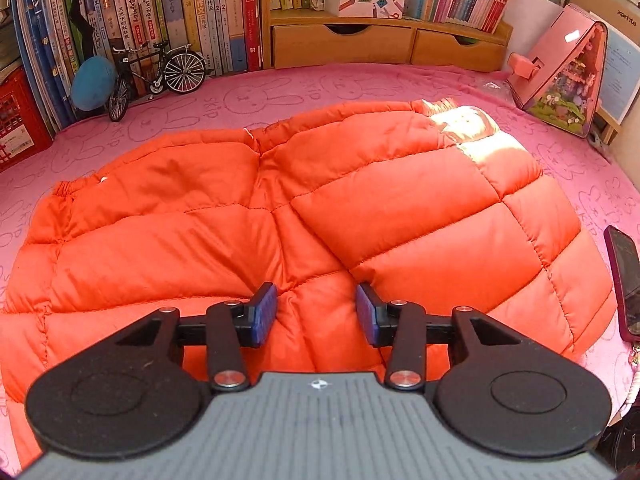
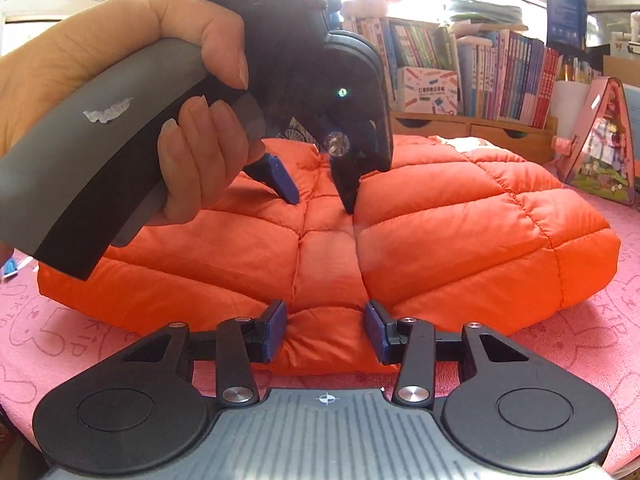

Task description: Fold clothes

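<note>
orange jacket fills the near view, lying as a puffy bundle on the pink mat, its two padded halves meeting along a middle seam. right gripper sits at the near hem with its jaws wide, a bulge of quilted fabric between the blue pads but not pinched. left gripper, held in a hand, points down at the centre seam from above, also wide and holding nothing; in its own view it is just over the cloth.

shell is slick, shiny nylon stitched into fat, springy squares, so a closing claw may catch only the top skin and slide off, or the padding may spring back open once let go. whether this bundle is mid-fold or nearly done, i cannot tell.

beside it lies a phone near the mat's edge, which dragged cloth could nudge. farther back stand a model bike, a pink house and books.
</note>
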Tool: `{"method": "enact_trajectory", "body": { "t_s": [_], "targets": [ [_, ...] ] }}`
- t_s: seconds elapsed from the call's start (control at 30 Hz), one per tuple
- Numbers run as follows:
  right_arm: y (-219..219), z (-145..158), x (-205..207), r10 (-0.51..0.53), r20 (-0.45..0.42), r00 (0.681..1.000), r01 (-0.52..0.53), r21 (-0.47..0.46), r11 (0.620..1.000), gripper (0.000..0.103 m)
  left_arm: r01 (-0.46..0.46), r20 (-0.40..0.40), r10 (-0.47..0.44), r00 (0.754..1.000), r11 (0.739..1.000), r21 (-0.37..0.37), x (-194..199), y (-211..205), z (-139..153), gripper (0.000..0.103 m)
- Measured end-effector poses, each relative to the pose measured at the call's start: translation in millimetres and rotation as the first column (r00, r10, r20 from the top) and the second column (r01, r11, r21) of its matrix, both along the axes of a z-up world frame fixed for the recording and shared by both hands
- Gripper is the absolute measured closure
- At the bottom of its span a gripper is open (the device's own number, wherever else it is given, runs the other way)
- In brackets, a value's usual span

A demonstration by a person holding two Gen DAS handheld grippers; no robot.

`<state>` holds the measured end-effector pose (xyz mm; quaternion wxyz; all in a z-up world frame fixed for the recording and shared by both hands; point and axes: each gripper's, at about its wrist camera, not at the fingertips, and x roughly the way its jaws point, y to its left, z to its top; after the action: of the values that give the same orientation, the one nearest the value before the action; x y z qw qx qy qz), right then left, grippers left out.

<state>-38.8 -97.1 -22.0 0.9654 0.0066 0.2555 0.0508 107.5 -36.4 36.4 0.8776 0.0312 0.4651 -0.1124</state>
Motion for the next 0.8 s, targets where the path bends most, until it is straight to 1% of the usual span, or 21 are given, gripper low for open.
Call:
{"method": "enact_trajectory", "body": {
  "t_s": [0.1,0.2,0.27,0.33,0.43,0.5,0.6,0.8],
  "targets": [
    [4.1,8.8,11.6,0.005,0.027,1.0,-0.006,0.002,1.0,0.058,0.009,-0.008,-0.009,1.0,1.0,0.018,0.1,-3.2,0.9,0.061],
    [1.6,8.1,31.3,-0.006,0.007,1.0,0.006,0.048,0.999,0.058,0.002,-0.027,-0.002,1.0,1.0,-0.001,4.1,-0.6,0.3,0.061],
    [-0.9,6.8,40.3,-0.013,-0.004,1.0,0.014,0.076,0.997,0.058,0.014,-0.032,-0.014,0.999,1.0,-0.004,7.1,-0.5,-2.3,0.061],
    [-1.5,2.2,41.3,-0.013,-0.007,1.0,0.014,0.072,0.997,0.058,0.021,-0.042,-0.021,0.999,1.0,-0.006,13.8,-0.3,-7.8,0.061],
    [1.3,-3.0,43.2,-0.016,-0.019,1.0,0.017,0.057,0.998,0.058,0.004,-0.06,-0.006,0.998,1.0,-0.03,29.8,2.5,-16.0,0.061],
    [-0.8,-4.9,47.1,-0.015,-0.039,0.999,0.019,0.078,0.997,0.058,-0.019,-0.066,0.016,0.998,0.999,-0.05,39.8,5.2,-18.3,0.062],
    [-4.9,-6.5,50.8,-0.01,-0.063,0.998,0.017,0.11,0.994,0.058,-0.03,-0.065,0.026,0.998,0.998,-0.059,51.0,7.0,-22.6,0.064],
    [-3.4,-10.5,50.4,0.001,-0.08,0.997,0.008,0.107,0.994,0.059,-0.058,-0.069,0.053,0.996,0.995,-0.084,66.8,11.7,-25.1,0.067]
  ]
}}
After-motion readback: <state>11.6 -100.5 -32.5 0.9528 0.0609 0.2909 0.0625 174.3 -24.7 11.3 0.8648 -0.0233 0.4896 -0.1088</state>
